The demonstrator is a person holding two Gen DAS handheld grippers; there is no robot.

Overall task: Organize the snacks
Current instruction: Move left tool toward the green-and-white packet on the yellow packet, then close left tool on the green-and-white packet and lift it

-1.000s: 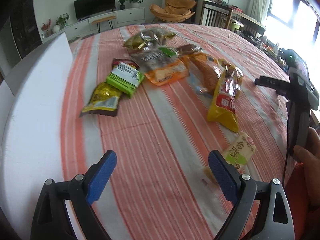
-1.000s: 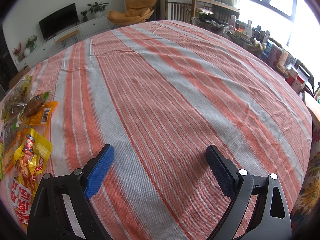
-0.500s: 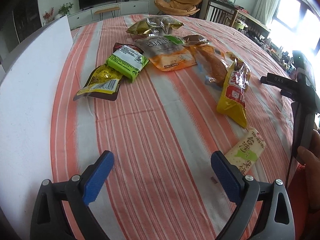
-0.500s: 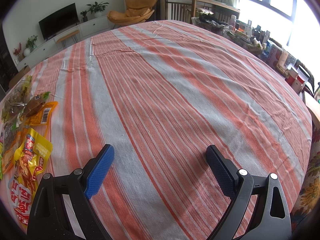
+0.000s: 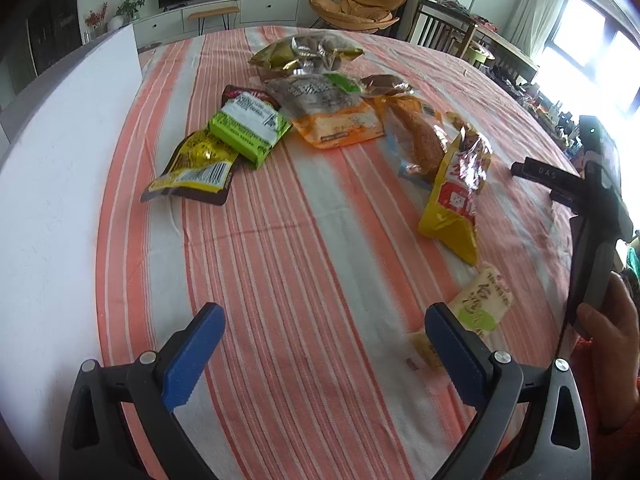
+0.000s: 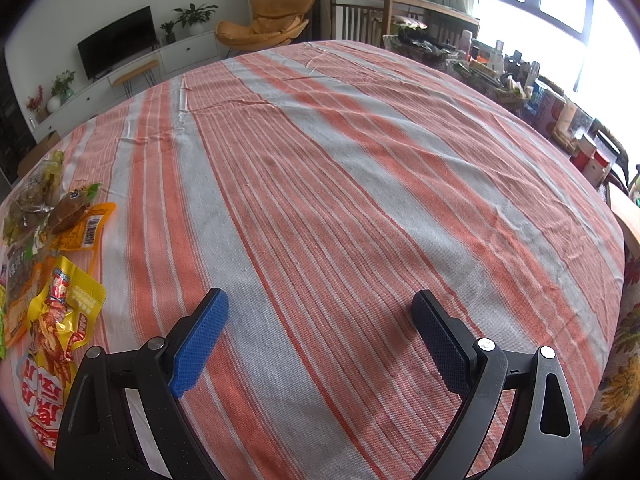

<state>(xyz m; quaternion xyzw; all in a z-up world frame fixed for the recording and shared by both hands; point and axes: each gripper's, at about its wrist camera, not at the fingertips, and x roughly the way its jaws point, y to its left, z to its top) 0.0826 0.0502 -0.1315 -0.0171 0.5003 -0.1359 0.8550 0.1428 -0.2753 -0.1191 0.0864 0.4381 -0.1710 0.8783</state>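
Several snack packets lie on the orange-striped tablecloth [image 5: 280, 240]. In the left wrist view I see a green packet [image 5: 248, 128], a yellow-and-brown packet [image 5: 194, 170], an orange bag [image 5: 336, 120], a bread packet [image 5: 420, 140], a yellow-and-red bag [image 5: 456, 196] and a cream-and-green packet [image 5: 480, 300]. My left gripper [image 5: 324, 320] is open and empty above bare cloth, the cream packet beside its right finger. My right gripper [image 6: 320, 308] is open and empty over bare cloth; the yellow-and-red bag [image 6: 56, 320] lies at its far left.
A white board [image 5: 60, 160] covers the table's left side. The right gripper's body and the hand holding it [image 5: 596, 240] stand at the right in the left wrist view. Bottles and boxes [image 6: 540, 96] crowd a side table beyond the far right edge.
My left gripper has drawn back and tilted slightly, so the snack pile sits farther up the view. The right gripper has not moved.
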